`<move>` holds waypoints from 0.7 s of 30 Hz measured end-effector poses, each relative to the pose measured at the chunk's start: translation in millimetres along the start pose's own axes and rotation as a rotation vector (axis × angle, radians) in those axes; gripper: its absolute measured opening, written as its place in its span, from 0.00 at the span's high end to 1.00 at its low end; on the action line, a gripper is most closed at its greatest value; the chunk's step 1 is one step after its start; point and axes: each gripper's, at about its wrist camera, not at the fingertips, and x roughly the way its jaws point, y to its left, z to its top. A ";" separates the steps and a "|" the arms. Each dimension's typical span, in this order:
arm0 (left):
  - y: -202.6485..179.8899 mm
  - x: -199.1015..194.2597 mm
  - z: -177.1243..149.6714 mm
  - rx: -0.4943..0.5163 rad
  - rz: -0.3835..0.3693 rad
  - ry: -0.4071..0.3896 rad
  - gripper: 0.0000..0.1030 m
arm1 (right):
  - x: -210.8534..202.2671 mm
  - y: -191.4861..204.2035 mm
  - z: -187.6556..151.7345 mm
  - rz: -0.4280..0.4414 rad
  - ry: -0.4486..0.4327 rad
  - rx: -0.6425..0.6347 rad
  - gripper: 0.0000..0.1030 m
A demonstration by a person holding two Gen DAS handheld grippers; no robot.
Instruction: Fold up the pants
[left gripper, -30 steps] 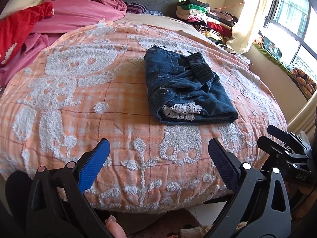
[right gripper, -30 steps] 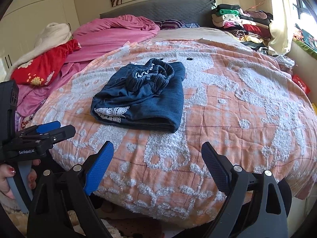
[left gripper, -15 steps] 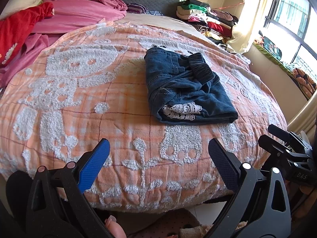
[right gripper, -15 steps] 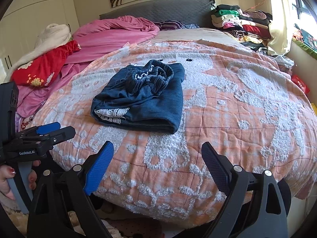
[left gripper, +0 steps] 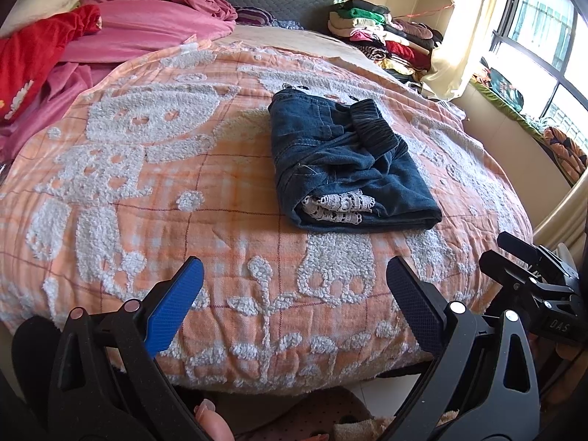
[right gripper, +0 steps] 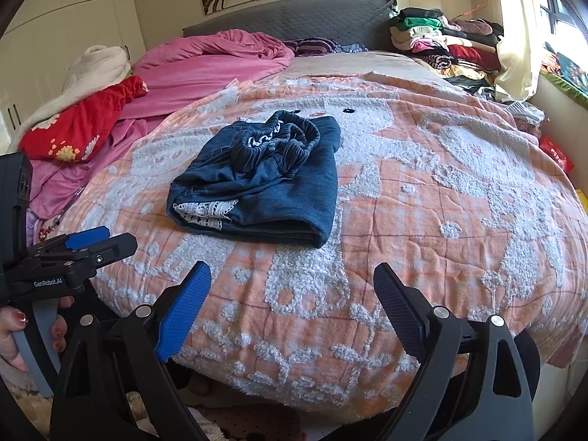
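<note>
Covering bed, orange blanket (left gripper: 154, 191) under folded pants (left gripper: 345, 169), pink bedding (right gripper: 205, 70) behind.

Matt denim pants (left gripper: 341, 161), white lace trim (left gripper: 340, 207), tufted cotton bedspread (left gripper: 147, 169)

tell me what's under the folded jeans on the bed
The folded jeans lie directly on the orange bedspread, over one of its white tufted figures. White lace trim shows between the layers. The covered patch of bedspread can't be seen.

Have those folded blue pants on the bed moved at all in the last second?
No. The pants lie on the same white pattern of the orange blanket as before, untouched by either gripper.
</note>
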 end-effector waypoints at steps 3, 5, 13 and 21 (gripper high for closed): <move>-0.1 0.0 0.0 0.002 0.001 0.000 0.09 | 0.0 0.0 0.0 0.000 -0.001 0.001 0.13; 0.0 0.0 0.0 0.001 0.003 0.000 0.09 | -0.3 0.3 -0.2 -0.005 -0.002 -0.001 0.13; 0.1 -0.6 0.3 0.002 0.002 0.001 0.09 | -0.1 0.3 -0.4 -0.001 -0.001 0.003 0.13; -0.1 0.8 -1.8 -0.003 0.002 0.010 0.09 | 0.3 0.3 -0.5 -0.003 0.000 0.006 0.13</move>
